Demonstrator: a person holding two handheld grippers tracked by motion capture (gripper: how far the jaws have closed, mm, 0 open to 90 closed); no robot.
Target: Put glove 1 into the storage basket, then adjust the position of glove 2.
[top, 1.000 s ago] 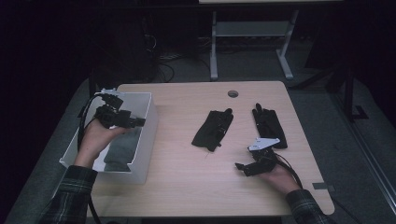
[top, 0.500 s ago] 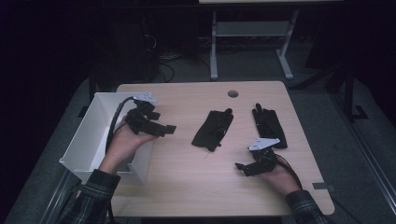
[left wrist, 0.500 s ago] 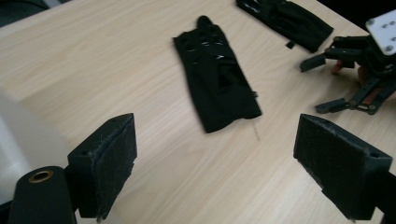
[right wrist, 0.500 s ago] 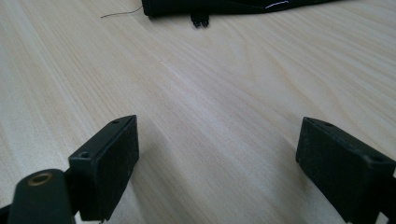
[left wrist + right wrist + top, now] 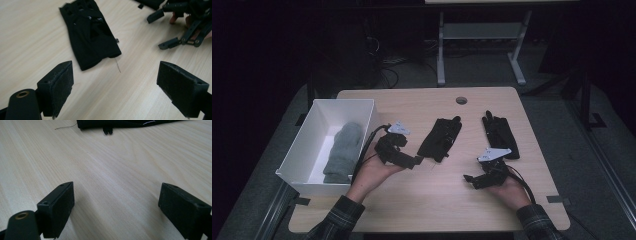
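Observation:
A black glove (image 5: 440, 138) lies flat in the middle of the wooden table (image 5: 432, 205), and a second black glove (image 5: 500, 131) lies to its right. My left gripper (image 5: 411, 159) hovers just left of the middle glove, open and holding nothing. In the left gripper view the middle glove (image 5: 90, 32) lies ahead between the open gripper (image 5: 115, 75) jaws. My right gripper (image 5: 472, 181) rests low near the front right, open. The right gripper view shows my right gripper (image 5: 116, 195) over bare wood, with a glove's edge (image 5: 117, 123) at the top.
A white bin (image 5: 304, 150) stands at the table's left edge with a grey mitten (image 5: 343, 150) inside. A round cable hole (image 5: 461, 100) sits near the far edge. The right gripper (image 5: 185, 30) appears at the top right of the left gripper view.
My left gripper has moved right from above the white bin to the table beside the middle black glove, uncovering the grey mitten in the bin. The right gripper has stayed put.

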